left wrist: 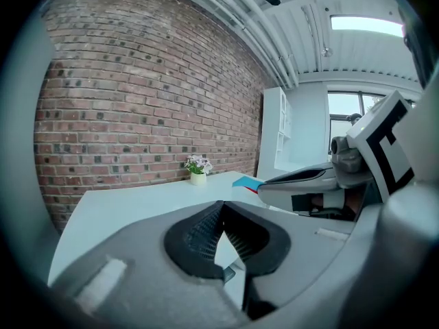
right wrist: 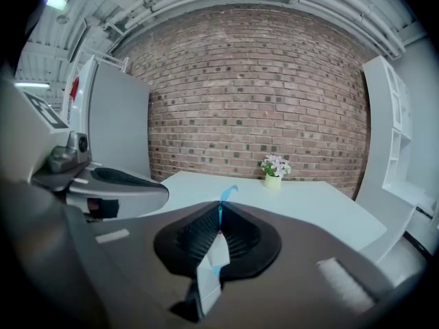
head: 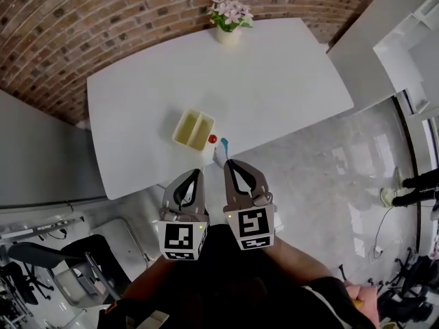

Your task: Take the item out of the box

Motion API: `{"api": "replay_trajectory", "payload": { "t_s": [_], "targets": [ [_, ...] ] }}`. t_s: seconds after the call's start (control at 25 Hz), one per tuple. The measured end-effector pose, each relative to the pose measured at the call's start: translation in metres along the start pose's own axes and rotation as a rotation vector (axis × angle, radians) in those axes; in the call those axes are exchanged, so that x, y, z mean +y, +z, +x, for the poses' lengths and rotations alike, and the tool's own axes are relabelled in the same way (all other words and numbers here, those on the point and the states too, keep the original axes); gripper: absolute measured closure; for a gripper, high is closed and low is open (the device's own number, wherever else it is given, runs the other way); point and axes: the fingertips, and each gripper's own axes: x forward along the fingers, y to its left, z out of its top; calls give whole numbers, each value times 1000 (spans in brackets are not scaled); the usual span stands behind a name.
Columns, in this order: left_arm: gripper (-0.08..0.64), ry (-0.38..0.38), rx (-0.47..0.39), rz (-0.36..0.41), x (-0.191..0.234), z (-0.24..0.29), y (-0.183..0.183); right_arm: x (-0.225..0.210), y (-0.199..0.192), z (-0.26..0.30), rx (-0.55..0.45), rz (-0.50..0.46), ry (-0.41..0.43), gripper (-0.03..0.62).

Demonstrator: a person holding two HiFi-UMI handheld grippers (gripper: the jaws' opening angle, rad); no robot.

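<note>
A pale yellow box (head: 180,137) with two compartments stands near the front edge of the white table (head: 288,88); nothing shows inside it. My right gripper (head: 228,162) (right wrist: 220,208) is shut on a thin blue and white packet (head: 221,147) (right wrist: 214,256), held just right of the box at the table's edge. The packet's blue tip pokes out past the jaws. A small red thing (head: 212,139) lies against the box's right corner. My left gripper (head: 199,171) (left wrist: 221,204) is beside the right one, off the table's front edge, shut with nothing in it.
A pot of pink flowers (head: 228,19) (left wrist: 198,166) (right wrist: 274,168) stands at the table's far edge by the brick wall. Black chairs (head: 62,266) stand on the floor at the lower left. White cabinets (head: 405,33) are on the right.
</note>
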Motion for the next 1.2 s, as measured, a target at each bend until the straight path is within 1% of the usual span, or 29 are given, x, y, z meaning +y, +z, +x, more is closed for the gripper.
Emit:
{"api": "replay_trajectory", "payload": {
  "t_s": [0.16,0.4,1.04,1.2],
  "targets": [
    [555,3,-3,9,-29,-14,-6,-4,-15,-30,6,11,9,586],
    [555,21,-9,19,-57,-37,-18,-5,-31,-65,1,15,27,586],
    [555,70,-47,37,-113,-87,-24,-3,-46,-142,-41,7,88,586],
    [555,83,-53,39,-119,-98,-24,0,-51,-154,-36,4,104,586]
  ]
}}
